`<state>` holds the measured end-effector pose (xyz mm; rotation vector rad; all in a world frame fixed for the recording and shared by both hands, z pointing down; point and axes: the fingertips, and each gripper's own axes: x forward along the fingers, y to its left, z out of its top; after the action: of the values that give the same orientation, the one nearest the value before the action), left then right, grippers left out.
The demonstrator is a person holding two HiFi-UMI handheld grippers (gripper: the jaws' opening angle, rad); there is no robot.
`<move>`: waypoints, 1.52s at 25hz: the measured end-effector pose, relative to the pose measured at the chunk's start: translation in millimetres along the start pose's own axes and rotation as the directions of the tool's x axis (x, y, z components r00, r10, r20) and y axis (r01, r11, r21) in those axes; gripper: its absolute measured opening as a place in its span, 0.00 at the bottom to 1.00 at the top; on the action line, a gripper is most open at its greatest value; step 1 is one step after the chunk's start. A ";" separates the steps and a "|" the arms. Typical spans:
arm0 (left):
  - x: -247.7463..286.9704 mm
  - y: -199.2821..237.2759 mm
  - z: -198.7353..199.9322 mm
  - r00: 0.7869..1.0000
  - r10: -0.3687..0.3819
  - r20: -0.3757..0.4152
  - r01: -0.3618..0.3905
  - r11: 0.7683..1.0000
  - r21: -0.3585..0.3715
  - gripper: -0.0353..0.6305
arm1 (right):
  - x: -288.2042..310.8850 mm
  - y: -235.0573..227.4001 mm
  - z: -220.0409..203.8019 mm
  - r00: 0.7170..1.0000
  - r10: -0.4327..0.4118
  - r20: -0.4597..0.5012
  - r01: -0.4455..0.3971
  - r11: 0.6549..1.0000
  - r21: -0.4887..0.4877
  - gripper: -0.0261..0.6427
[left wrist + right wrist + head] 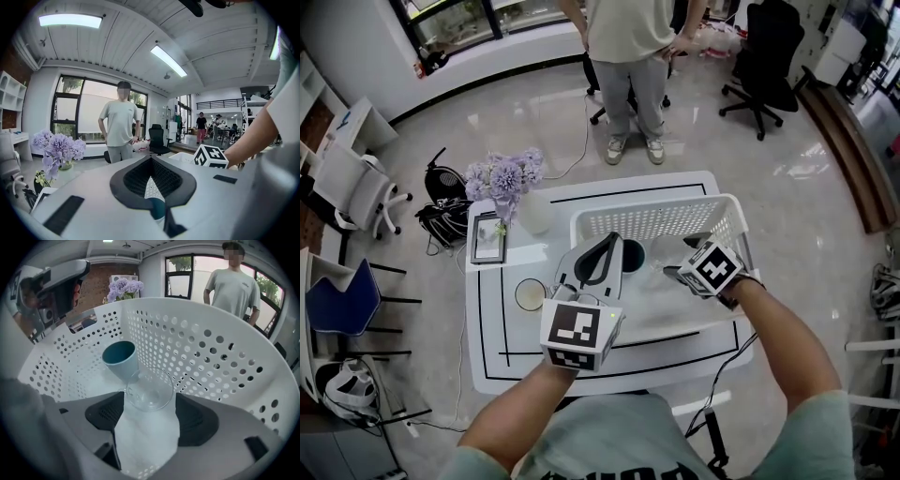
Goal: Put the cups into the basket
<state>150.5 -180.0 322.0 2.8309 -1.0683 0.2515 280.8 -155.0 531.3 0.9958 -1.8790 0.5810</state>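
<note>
The white perforated plastic basket [211,348] stood on the white table with black lines [487,319]. Two cups were already inside it. A teal-blue tapered cup [120,358] stood upright on the basket floor, and a clear glass cup [149,389] stood just in front of it, the two touching or nearly so.

The right gripper [150,404] pointed steeply down into the basket. Its dark pads [197,420] were spread wide, and the glass cup sat at the mouth of the gap between them. Neither pad pressed on the glass, so the gripper held nothing.

The left gripper [607,246] reached almost level over the near-left rim of the basket. Its fingertips met, leaving only a hollow loop between the pads. Nothing was gripped; the basket wall and the teal-blue cup showed through the hollow.

A third cup, round and cream-coloured [530,294], remained on the table outside the basket, just left of the left gripper. Farther back on the table stood a white vase [534,211] of pale purple flowers [504,175], with a small framed tablet-like panel [487,239] beside it. A person in a light T-shirt and grey trousers [630,56] stood on the glossy floor beyond the table, near a black office chair [764,47].
</note>
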 end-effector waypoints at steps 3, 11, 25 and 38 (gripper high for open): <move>-3.9 -1.6 3.3 1.000 -0.006 0.006 0.006 1.000 0.007 0.06 | -16.7 -2.4 10.8 0.999 -0.034 0.039 0.034 0.999 0.001 0.54; -14.0 0.4 8.6 1.000 0.007 0.024 -0.007 1.000 0.012 0.06 | -92.5 -7.3 46.8 0.951 -0.162 0.262 0.137 0.984 0.110 0.52; -46.0 -3.4 11.0 0.999 0.018 0.046 -0.018 1.000 0.003 0.06 | -162.6 55.4 75.2 0.840 -0.325 0.434 0.201 0.930 0.306 0.10; -109.6 7.8 -1.1 0.994 0.080 0.080 -0.079 0.997 -0.018 0.06 | -185.9 129.7 69.3 0.725 -0.452 0.520 0.261 0.879 0.399 0.09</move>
<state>64.2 -114.9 302.4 2.8113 -1.1953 0.1367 189.0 -57.4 335.9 1.8858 -2.0743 0.3298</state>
